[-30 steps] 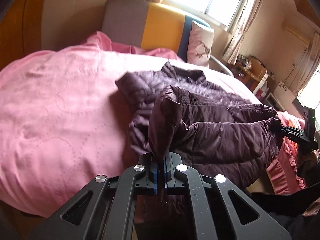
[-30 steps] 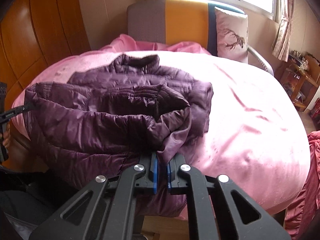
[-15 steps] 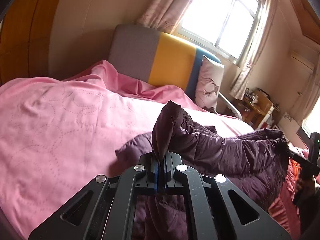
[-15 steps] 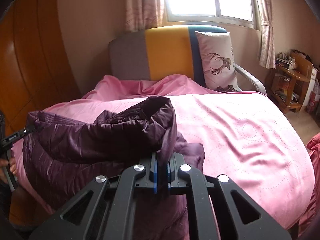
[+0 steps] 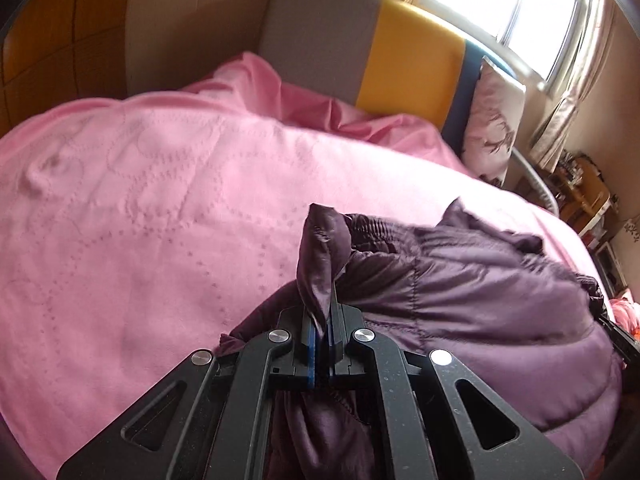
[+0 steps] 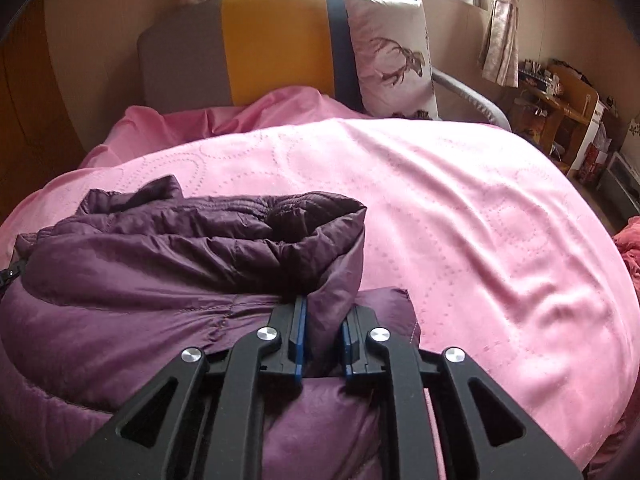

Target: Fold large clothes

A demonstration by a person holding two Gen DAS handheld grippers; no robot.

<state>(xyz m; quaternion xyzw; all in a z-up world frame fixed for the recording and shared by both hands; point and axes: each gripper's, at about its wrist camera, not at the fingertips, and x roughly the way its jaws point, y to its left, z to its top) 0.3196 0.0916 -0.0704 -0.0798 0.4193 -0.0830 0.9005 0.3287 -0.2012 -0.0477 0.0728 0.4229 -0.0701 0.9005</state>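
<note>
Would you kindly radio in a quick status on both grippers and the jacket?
Left gripper shut on purple jacket corner. Right gripper jaws just opening, jacket fold between pads. Jacket doubled over on pink bedspread. Nothing in the way.

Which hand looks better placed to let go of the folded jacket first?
Right, probably. The right gripper has just been opening, its pads parted around the jacket hem. The left gripper is clamped on it.

Bed under pink quilt (image 6: 460, 208); grey-yellow-navy headboard (image 6: 272, 44) ahead of the tongs; deer-print pillow (image 6: 392, 52) leaning beside it; bright curtained window (image 5: 516, 12) above; wooden shelf unit (image 6: 568, 100) far right; wood panelling (image 5: 60, 40) left.
</note>
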